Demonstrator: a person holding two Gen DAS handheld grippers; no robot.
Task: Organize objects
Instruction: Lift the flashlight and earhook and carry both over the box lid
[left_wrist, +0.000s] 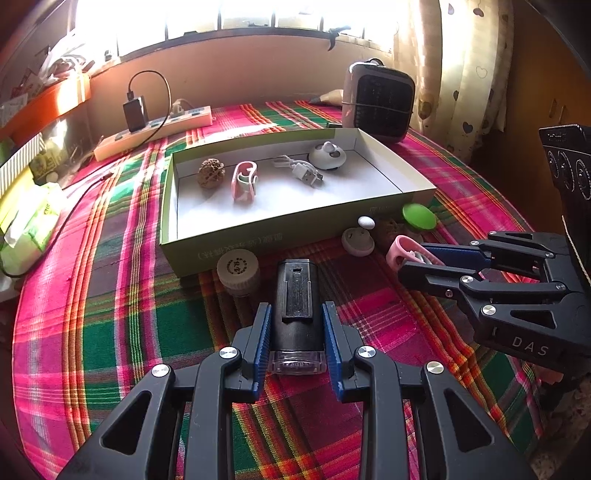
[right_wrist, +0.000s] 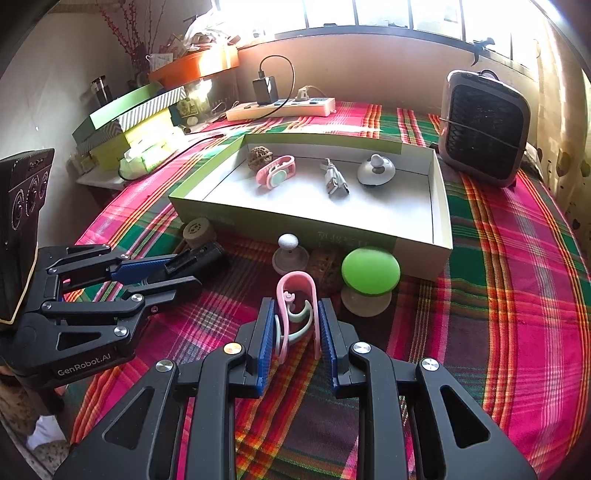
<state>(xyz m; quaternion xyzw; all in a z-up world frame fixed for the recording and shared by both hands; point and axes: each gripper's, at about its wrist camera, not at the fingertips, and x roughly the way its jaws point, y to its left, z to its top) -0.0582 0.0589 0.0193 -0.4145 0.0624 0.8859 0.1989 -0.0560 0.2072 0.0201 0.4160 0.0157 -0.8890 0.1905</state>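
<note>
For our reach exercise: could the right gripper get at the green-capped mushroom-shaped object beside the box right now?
Probably not yet. The right gripper is shut on the pink clip, so its jaws are occupied. The green-capped object stands close ahead to its right with nothing between.

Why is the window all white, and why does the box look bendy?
Left wrist view: the window is washed out by bright daylight, and the fisheye lens bows the box and the tablecloth. Right wrist view: the same glare at the window, with dark rounded corners.
</note>
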